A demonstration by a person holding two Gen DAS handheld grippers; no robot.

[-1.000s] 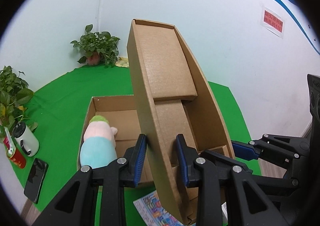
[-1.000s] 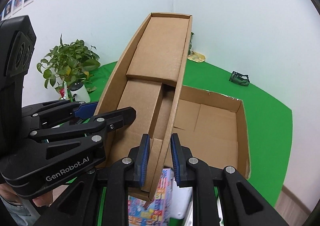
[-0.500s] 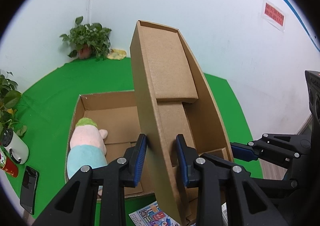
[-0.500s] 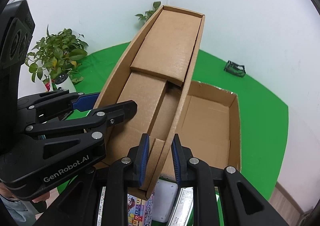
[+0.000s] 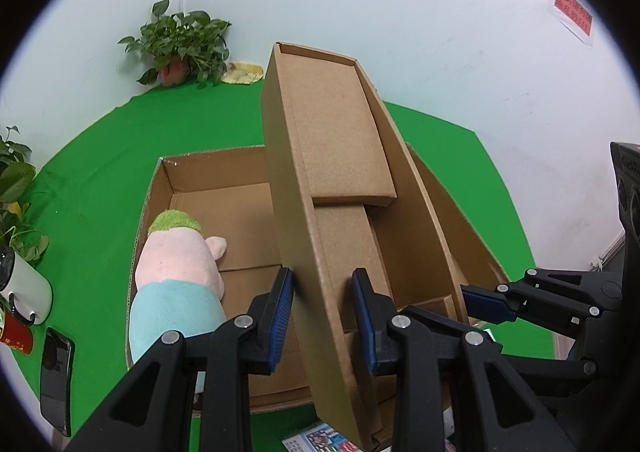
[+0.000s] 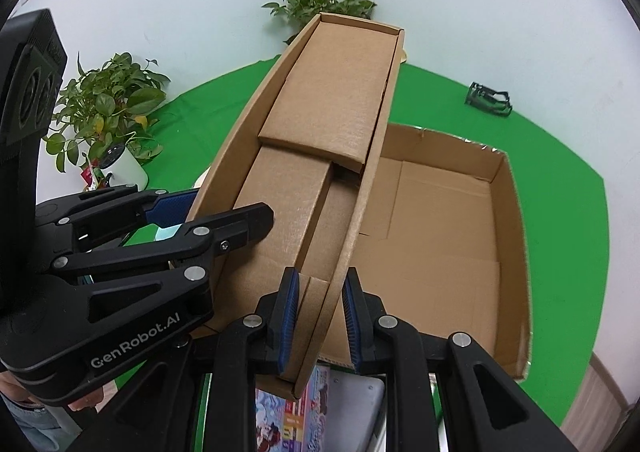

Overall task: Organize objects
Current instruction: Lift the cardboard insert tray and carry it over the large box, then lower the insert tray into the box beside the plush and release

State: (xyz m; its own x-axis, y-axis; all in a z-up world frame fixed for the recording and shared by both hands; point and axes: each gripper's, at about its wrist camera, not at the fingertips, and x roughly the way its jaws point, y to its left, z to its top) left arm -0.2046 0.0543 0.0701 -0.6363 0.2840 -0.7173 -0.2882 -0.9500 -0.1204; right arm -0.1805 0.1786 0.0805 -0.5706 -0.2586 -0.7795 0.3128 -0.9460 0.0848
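A narrow open cardboard box (image 5: 344, 188) is held tilted above a large open cardboard box (image 5: 208, 180) on the green cloth. My left gripper (image 5: 322, 316) is shut on the narrow box's left wall. My right gripper (image 6: 320, 316) is shut on its right wall (image 6: 360, 188). A plush toy (image 5: 176, 276) in pink, light blue and green lies in the large box's left side. The large box's right half (image 6: 440, 236) is bare. The right gripper shows in the left wrist view (image 5: 484, 304), and the left gripper in the right wrist view (image 6: 192, 212).
Potted plants stand at the back corner (image 5: 180, 44) and at the left (image 6: 108, 108). A white mug (image 5: 24, 288), a red can (image 5: 12, 336) and a black phone (image 5: 56, 368) lie left of the large box. A colourful printed booklet (image 6: 292, 412) lies below the narrow box. A black object (image 6: 490, 98) sits far right.
Both grippers, still holding the narrow box, have tipped downward and forward over the large box. More of the large box and the plush toy shows now.
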